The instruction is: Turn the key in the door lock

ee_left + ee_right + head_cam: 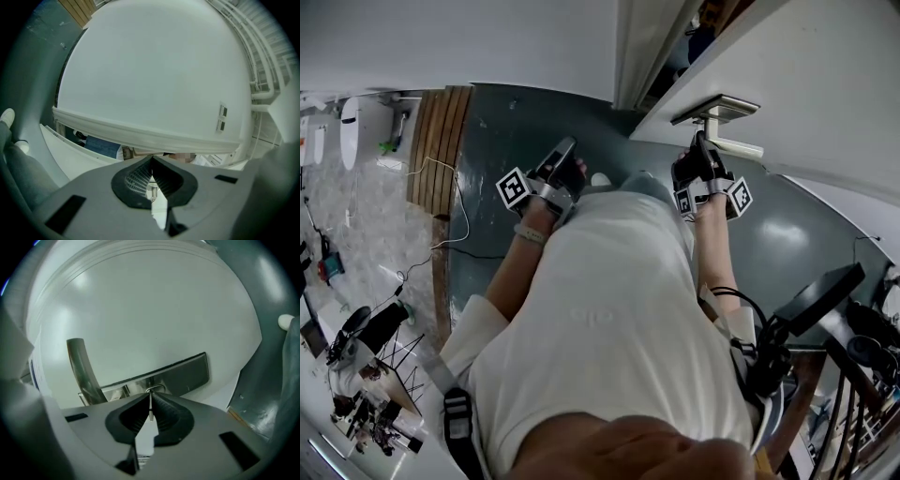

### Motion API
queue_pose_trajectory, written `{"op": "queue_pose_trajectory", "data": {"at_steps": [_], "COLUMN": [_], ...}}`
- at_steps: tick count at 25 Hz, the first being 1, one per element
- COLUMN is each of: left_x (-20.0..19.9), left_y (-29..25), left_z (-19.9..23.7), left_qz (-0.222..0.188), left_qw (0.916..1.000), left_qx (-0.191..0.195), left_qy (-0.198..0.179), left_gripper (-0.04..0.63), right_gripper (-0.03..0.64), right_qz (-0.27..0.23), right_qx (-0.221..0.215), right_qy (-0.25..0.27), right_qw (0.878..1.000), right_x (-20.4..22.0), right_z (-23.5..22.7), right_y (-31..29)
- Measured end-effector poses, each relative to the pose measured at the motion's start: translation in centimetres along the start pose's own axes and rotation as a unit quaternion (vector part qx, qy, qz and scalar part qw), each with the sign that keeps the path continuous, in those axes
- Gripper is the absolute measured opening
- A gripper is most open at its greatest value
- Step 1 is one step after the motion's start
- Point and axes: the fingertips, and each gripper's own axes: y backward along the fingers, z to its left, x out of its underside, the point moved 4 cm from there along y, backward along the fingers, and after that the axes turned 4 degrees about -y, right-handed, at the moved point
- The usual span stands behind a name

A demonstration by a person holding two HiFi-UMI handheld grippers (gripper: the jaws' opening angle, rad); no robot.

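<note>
The right tongs [150, 398] are pinched narrow on the key [150, 406] – its thin metal blade stands on edge between the ribbed black pads [168, 416], and a small wire ring shows just above them. The key sits at the lock plate [187, 373], a long brushed-metal strip on the white door [154, 305]. The handle [82, 369] juts from the same plate, at the left of the key in the right gripper view.

In the head view the right tongs [701, 141] point level at the door [825, 84], just under the handle [718, 111] and near the door's edge. The marker cube [736, 195] faces the camera.

The left tongs [151, 161] are closed with nothing between them – the pad tips meet, and only a sliver of background shows through the gap lower down. They face a plain white surface with a pale trim [140, 131] running across it. In the head view the left tongs [565, 150] hang well apart from the door, over the dark grey floor [516, 122].

The person wears a white shirt [609, 337]. A thin cable [459, 211] trails over the floor at the left, beside a strip of wooden boards [441, 141].
</note>
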Motion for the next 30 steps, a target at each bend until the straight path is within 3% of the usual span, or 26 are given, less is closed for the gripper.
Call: {"op": "queue_pose_trajectory", "data": {"at_steps": [5, 10, 13, 16, 18, 19, 21, 23, 24, 26, 30], "left_x": [-0.1, -0.1, -0.1, -0.1, -0.1, -0.2, -0.2, -0.2, -0.1, -0.1, 0.0], "left_y": [0.1, 0.1, 0.1, 0.2, 0.3, 0.3, 0.3, 0.2, 0.2, 0.1, 0.2], "left_z": [0.0, 0.1, 0.1, 0.0, 0.0, 0.0, 0.1, 0.2, 0.2, 0.2, 0.1], "left_qz": [0.002, 0.005, 0.004, 0.002, -0.001, -0.001, -0.001, 0.002, 0.003, 0.005, 0.005], "left_qw": [1.0, 1.0, 1.0, 1.0, 1.0, 1.0, 1.0, 1.0, 1.0, 1.0, 1.0], "left_qx": [-0.002, -0.004, -0.005, -0.004, -0.004, -0.004, -0.005, -0.005, -0.005, -0.005, -0.006], "left_qy": [0.001, -0.001, -0.001, 0.0, 0.002, 0.003, 0.003, 0.003, 0.004, 0.004, 0.003], "left_gripper": [0.008, 0.008, 0.008, 0.008, 0.008, 0.007, 0.008, 0.008, 0.008, 0.008, 0.008], "right_gripper": [0.04, 0.041, 0.043, 0.057, 0.081, 0.088, 0.104, 0.112, 0.118, 0.134, 0.138], "right_qz": [-0.008, 0.001, 0.018, 0.058, 0.084, 0.097, 0.12, 0.133, 0.138, 0.151, 0.157], "right_qx": [-0.039, -0.052, -0.038, -0.003, 0.027, 0.045, 0.081, 0.105, 0.113, 0.134, 0.168], "right_qy": [-0.08, -0.089, -0.037, 0.057, 0.159, 0.226, 0.372, 0.506, 0.567, 0.681, 0.848], "right_qw": [0.996, 0.995, 0.998, 0.997, 0.983, 0.968, 0.917, 0.846, 0.804, 0.704, 0.477], "right_x": [0.3, 0.7, 1.1, 1.9, 2.1, 2.2, 2.6, 2.9, 3.2, 3.8, 5.3], "right_z": [-0.9, -1.2, -0.7, 0.3, 1.2, 1.7, 2.6, 3.2, 3.4, 3.5, 3.1], "right_y": [-0.2, -0.6, -0.8, -0.3, 0.4, 0.7, 1.3, 1.6, 1.7, 1.6, 0.9]}}
